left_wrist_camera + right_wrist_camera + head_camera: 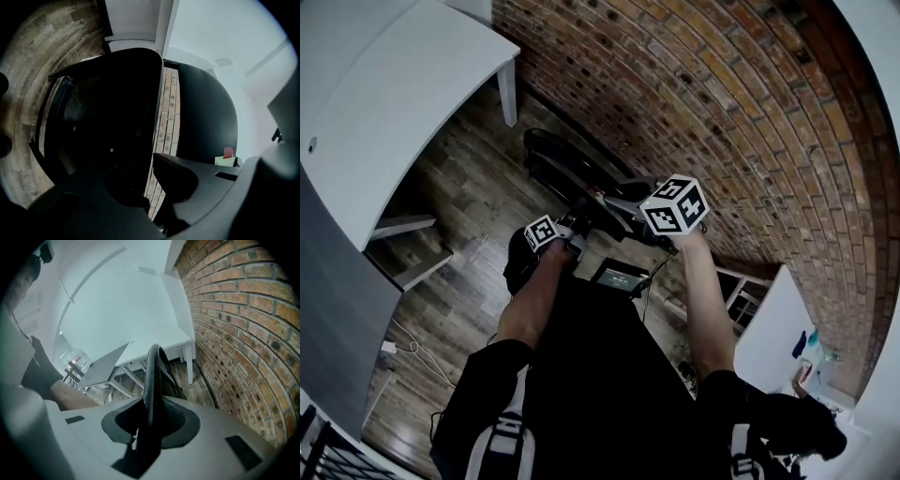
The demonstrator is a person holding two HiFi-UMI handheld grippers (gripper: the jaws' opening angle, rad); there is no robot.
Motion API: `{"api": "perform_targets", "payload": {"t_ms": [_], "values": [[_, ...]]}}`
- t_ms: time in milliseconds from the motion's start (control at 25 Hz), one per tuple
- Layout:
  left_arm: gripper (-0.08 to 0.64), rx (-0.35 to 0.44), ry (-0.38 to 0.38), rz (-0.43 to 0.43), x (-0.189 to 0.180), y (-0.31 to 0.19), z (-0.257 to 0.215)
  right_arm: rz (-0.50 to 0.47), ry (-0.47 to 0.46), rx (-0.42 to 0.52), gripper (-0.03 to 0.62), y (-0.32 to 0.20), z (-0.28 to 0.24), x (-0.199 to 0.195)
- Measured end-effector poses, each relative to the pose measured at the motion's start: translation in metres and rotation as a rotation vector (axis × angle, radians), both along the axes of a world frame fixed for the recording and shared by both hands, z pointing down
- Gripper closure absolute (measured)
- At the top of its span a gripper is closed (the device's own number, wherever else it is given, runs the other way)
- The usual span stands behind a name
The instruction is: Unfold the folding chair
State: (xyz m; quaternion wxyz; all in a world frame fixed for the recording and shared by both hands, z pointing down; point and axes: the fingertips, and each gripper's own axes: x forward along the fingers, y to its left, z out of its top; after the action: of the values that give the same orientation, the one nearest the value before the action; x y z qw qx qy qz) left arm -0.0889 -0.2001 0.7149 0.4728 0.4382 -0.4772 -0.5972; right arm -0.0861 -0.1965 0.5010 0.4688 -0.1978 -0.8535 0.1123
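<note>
The black folding chair stands folded close to the brick wall. My left gripper reaches level to its near side. In the left gripper view one black chair panel fills the left and a second rises at the right, with brick showing between them. The left gripper has its jaws nearly together at the first panel's edge; the dark hides the exact contact. My right gripper points down at the chair's top. In the right gripper view it is shut on a thin black chair edge.
The brick wall runs behind the chair. A white table stands at the left over the wooden floor. A small device with a screen lies on the floor by my legs. White furniture stands at the right.
</note>
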Motion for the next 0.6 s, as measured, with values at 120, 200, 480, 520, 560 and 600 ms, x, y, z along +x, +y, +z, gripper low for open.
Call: {"api": "perform_targets", "payload": {"t_ms": [120,200,480,520,560,600], "values": [[0.515,0.005,0.003,0.047,-0.003,0.002,-0.004,0.046,-0.001,-0.011,0.491,0.000,-0.001,-0.001],[0.509,0.014,-0.005,0.088,-0.004,0.002,-0.007,0.087,-0.003,-0.017,0.492,-0.001,-0.002,-0.003],[0.509,0.006,-0.015,0.247,0.000,0.013,-0.012,0.238,0.003,-0.032,0.492,0.003,-0.005,0.001],[0.509,0.007,-0.017,0.265,0.000,0.014,-0.013,0.257,0.002,-0.034,0.492,0.004,-0.006,0.001],[0.509,0.009,-0.020,0.283,0.000,0.015,-0.014,0.276,0.000,-0.036,0.492,0.005,-0.007,0.001],[0.508,0.011,-0.024,0.303,0.000,0.016,-0.015,0.296,-0.001,-0.037,0.492,0.006,-0.007,0.002]]}}
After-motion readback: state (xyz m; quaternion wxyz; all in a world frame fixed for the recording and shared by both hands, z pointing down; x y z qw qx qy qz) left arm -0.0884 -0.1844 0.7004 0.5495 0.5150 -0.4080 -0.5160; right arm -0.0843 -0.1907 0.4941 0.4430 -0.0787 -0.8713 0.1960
